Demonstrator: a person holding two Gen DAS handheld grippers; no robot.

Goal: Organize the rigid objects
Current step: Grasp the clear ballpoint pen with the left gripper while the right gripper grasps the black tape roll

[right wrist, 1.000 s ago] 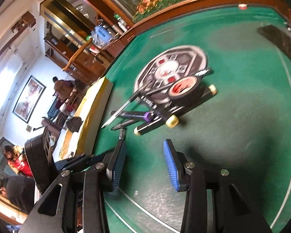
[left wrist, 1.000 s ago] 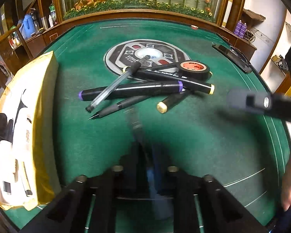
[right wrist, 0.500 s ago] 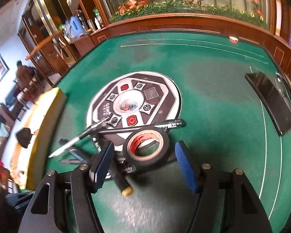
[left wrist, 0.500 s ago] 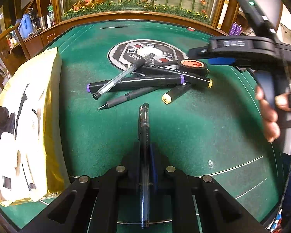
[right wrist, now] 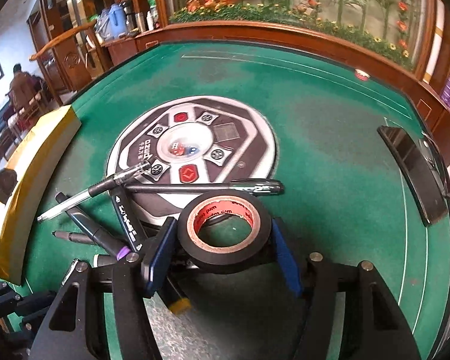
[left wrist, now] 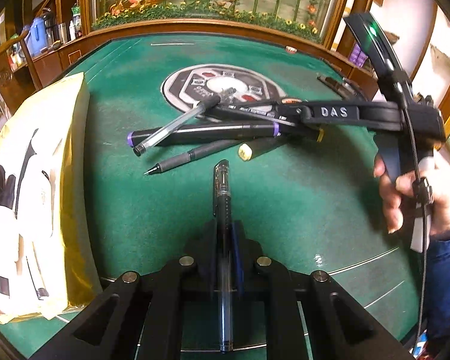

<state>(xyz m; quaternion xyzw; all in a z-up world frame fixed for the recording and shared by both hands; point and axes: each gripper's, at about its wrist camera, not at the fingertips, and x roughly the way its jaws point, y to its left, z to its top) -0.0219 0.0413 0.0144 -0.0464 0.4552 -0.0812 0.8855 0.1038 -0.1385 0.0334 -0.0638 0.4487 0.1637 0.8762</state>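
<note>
1. One clear gel pen (left wrist: 222,225) is clamped lengthwise in the left gripper (left wrist: 225,240) above the green table (left wrist: 300,198).
2. One roll of black tape (right wrist: 223,229) sits between the right gripper (right wrist: 222,255) blue pads (right wrist: 160,252); its jaws are closing, and contact is unclear.
3. Six pens and markers (left wrist: 207,130) lie piled beside the roll.
4. One yellow box (left wrist: 30,198) lies at the left.

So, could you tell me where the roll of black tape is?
In the right wrist view, the black tape sits low centre between the closing right gripper's blue pads, atop the marker pile.
</note>
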